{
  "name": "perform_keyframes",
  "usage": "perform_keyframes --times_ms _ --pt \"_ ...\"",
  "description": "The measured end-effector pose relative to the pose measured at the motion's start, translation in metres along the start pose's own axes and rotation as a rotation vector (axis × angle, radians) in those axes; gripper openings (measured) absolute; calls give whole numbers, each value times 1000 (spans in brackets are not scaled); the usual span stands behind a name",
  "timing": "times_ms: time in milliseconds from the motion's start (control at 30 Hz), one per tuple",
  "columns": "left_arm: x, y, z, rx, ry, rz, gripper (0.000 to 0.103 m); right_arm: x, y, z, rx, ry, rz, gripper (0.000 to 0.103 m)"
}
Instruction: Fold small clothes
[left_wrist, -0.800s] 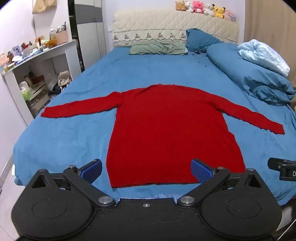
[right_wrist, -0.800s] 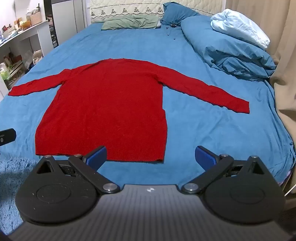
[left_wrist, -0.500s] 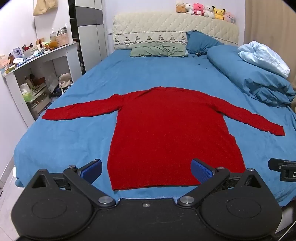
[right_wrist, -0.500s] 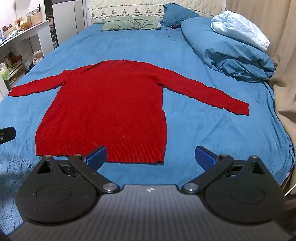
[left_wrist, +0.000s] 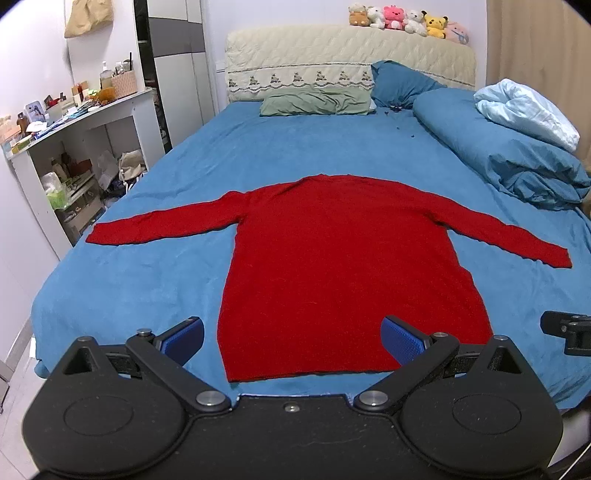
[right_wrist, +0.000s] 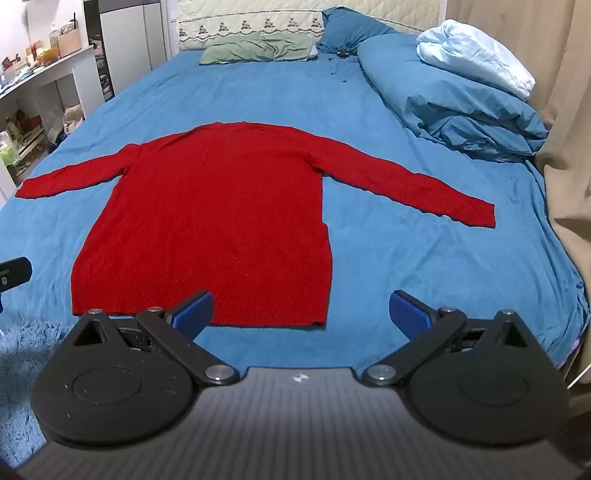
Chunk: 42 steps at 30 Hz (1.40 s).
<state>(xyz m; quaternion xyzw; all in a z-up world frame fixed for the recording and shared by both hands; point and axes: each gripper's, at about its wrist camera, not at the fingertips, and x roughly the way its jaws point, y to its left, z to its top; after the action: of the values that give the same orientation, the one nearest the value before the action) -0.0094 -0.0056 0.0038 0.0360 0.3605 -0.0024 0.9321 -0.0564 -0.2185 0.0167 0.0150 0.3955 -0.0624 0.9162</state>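
Note:
A red long-sleeved sweater (left_wrist: 340, 266) (right_wrist: 214, 221) lies flat on the blue bed (left_wrist: 147, 280) (right_wrist: 406, 258), both sleeves spread out to the sides, hem toward me. My left gripper (left_wrist: 293, 341) hovers above the hem near the foot of the bed, open, nothing between its blue pads. My right gripper (right_wrist: 301, 312) hangs over the hem's right corner, open and empty too. A black edge of the right gripper (left_wrist: 567, 330) shows at the right of the left wrist view; the left gripper (right_wrist: 13, 273) peeks in at the left of the right wrist view.
A rolled blue duvet (left_wrist: 509, 158) with a pale blue blanket (left_wrist: 524, 110) lies along the bed's right side. Pillows (left_wrist: 317, 101) sit at the padded headboard. A cluttered white shelf (left_wrist: 74, 147) stands left of the bed. A beige curtain (right_wrist: 569, 147) hangs at right.
In the left wrist view the sweater and bed have slid slightly down the frame, as the left gripper tilted up a little. The right wrist view has shifted only slightly.

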Motion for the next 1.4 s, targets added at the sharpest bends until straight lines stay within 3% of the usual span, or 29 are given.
perform_keyframes --times_ms 1400 --pt "0 0 1 -3 -10 3 103 -6 3 3 -10 -11 0 103"
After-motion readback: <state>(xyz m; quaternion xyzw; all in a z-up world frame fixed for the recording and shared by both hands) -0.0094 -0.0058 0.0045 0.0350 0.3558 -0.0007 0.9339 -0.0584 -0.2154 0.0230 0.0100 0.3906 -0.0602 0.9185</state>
